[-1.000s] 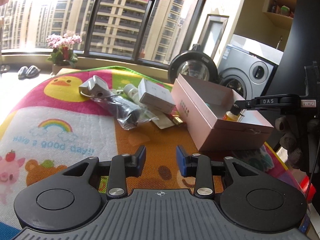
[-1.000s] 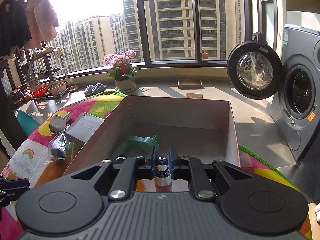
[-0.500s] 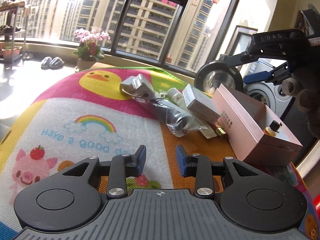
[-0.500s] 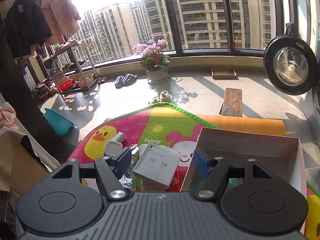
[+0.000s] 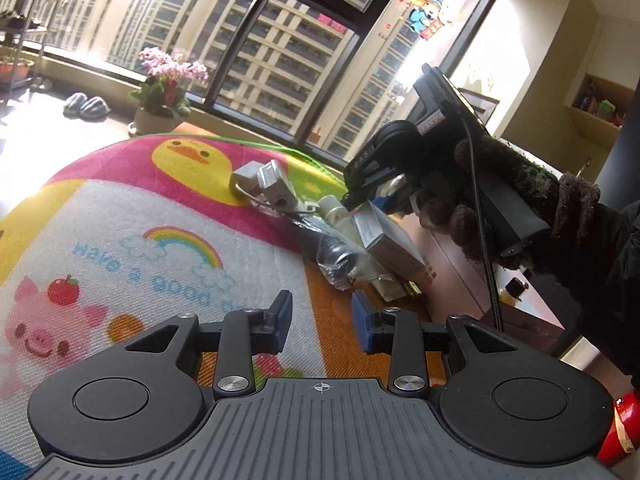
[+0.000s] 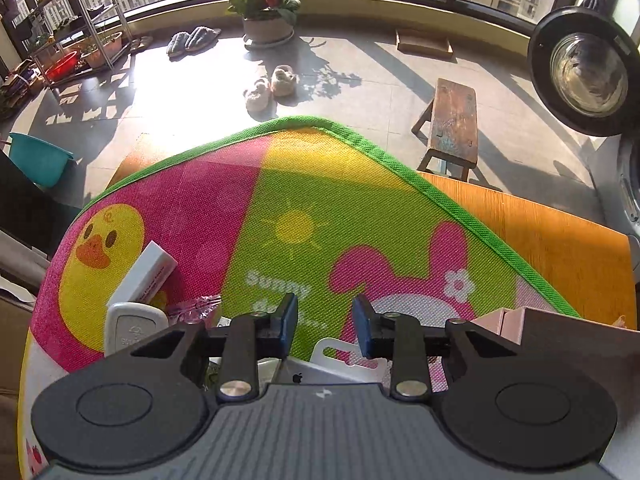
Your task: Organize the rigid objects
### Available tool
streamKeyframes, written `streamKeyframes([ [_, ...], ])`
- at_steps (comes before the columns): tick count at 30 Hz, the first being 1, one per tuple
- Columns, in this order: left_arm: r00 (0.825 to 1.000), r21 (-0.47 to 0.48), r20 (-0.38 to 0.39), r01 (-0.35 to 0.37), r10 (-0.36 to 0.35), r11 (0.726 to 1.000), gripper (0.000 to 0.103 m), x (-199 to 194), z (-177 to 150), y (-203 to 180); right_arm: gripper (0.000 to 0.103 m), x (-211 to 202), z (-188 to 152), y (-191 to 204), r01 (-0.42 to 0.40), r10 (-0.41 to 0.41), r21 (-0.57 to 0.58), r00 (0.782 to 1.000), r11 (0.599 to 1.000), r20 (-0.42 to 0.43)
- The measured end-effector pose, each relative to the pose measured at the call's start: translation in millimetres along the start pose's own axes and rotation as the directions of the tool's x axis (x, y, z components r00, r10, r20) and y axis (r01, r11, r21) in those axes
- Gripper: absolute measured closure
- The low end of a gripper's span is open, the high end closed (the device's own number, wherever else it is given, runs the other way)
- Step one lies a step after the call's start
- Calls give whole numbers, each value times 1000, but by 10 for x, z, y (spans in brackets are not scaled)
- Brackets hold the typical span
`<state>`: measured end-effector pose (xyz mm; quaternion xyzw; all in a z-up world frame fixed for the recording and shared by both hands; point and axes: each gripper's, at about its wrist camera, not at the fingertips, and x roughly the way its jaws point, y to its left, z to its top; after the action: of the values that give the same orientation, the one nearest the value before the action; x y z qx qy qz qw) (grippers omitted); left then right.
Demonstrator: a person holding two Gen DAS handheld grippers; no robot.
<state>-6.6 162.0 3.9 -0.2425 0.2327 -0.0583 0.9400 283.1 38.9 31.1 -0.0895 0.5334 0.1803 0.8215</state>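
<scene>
A pile of small objects lies on the cartoon mat (image 5: 132, 216): a white adapter (image 5: 262, 182), a white bottle (image 5: 334, 216), a bagged black item (image 5: 334, 258) and a white box (image 5: 384, 236). A pink box (image 5: 476, 280) to the right holds a small amber bottle (image 5: 514, 290). My left gripper (image 5: 322, 320) is open and empty above the mat, short of the pile. My right gripper (image 6: 325, 324) is open and empty; in the left wrist view it (image 5: 380, 196) hangs over the white box. The white box (image 6: 332, 368), adapter (image 6: 134, 328) and a small white carton (image 6: 144, 276) show beneath it.
The pink box corner (image 6: 512, 320) is at lower right in the right wrist view. The orange table top (image 6: 560, 240) extends past the mat's green edge. Beyond are a wooden stool (image 6: 452, 120), a washing machine door (image 6: 580, 72), a flower pot (image 6: 266, 26) and slippers (image 6: 268, 88).
My right gripper let go of the small bottle in the pink box, opened, and moved left over the pile, tilting down. My left gripper drifted left and back a little, still open.
</scene>
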Motion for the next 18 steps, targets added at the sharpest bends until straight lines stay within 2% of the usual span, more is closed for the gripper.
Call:
streamKeyframes([
  [5,1000,-31,14,-8,8,999,67,-38,4,36,79,-150,-303,-8,-31,31,-9,999,999,-25],
  [9,1000,-19,12,-20,20,1000,67,-42,-15,-2,79,-302,-616,-7,-79,79,-2,996,997,-44],
  [13,999,-6,7,-38,38,999,67,-29,-15,-51,79,-515,-1023,47,-189,187,-15,979,982,-85],
  [16,999,5,4,-50,50,999,67,-26,-18,-81,79,-708,-1420,171,-247,236,-116,967,962,-98],
  [18,998,25,2,-66,66,998,67,-21,-12,-125,79,-841,-1631,201,-253,243,-171,967,952,-78],
])
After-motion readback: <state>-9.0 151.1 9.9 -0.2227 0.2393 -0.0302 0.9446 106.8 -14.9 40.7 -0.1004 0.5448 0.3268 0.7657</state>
